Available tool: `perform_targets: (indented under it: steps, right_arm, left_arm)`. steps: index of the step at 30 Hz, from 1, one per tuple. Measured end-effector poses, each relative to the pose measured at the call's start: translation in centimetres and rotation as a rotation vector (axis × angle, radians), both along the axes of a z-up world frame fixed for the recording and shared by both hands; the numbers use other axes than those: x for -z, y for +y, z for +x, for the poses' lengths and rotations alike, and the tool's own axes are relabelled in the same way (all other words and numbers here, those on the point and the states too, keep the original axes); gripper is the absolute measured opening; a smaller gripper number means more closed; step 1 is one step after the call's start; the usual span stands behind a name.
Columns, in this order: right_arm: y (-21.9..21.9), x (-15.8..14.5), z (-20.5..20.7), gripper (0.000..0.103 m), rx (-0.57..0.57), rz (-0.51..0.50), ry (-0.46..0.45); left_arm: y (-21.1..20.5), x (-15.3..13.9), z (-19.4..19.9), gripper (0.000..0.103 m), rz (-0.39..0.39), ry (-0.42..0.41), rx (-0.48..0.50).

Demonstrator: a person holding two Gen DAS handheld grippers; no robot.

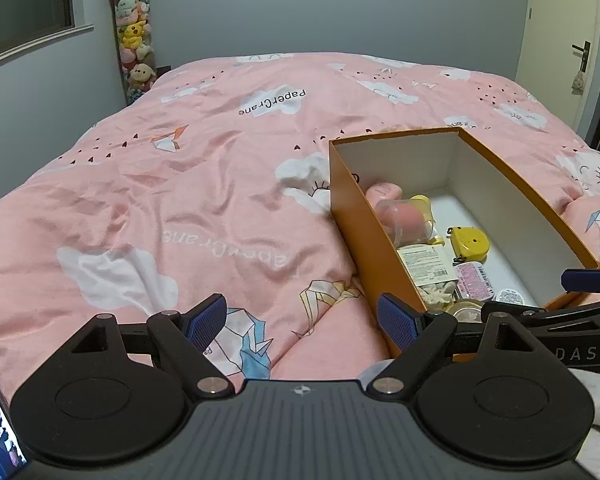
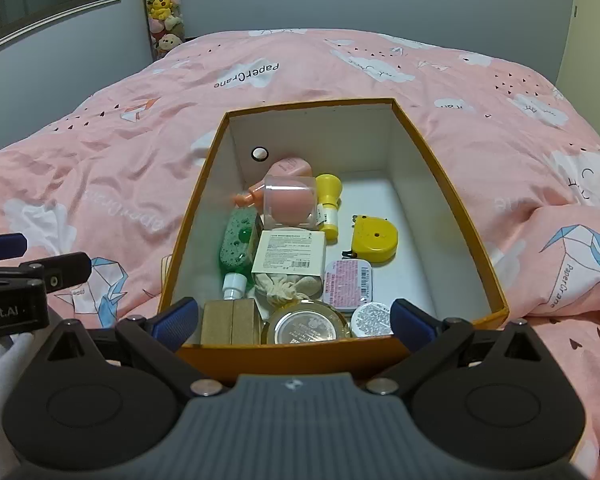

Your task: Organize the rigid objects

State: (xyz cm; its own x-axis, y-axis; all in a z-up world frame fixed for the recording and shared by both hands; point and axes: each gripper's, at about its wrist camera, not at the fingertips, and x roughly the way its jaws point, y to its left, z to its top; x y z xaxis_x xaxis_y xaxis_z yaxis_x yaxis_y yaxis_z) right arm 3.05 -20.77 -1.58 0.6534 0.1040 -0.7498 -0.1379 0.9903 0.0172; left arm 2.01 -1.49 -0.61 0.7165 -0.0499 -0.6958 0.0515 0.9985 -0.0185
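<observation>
An orange cardboard box (image 2: pixel 452 184) with a white inside stands on the pink bed; it also shows in the left wrist view (image 1: pixel 352 216). It holds several small items: a yellow tape measure (image 2: pixel 374 242), a clear cup with a pink ball (image 2: pixel 290 202), a green spray bottle (image 2: pixel 238 242), a white flat box (image 2: pixel 290 254), a round gold tin (image 2: pixel 306 326) and a cork block (image 2: pixel 230 322). My right gripper (image 2: pixel 294 318) is open and empty at the box's near wall. My left gripper (image 1: pixel 302 320) is open and empty over the duvet, left of the box.
The pink duvet (image 1: pixel 180 184) with cloud and paper-crane prints covers the whole bed. A tall tube of plush toys (image 1: pixel 134 32) stands in the far left corner by a window. A door (image 1: pixel 580 52) is at the far right.
</observation>
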Motion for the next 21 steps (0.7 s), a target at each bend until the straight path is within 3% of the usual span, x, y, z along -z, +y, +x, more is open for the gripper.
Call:
perform_targets:
  steps: [21]
  right_arm:
    - [0.18, -0.03, -0.05, 0.1, 0.001, -0.012, 0.005]
  left_arm:
    - [0.11, 0.1, -0.03, 0.1, 0.001, 0.002, -0.002]
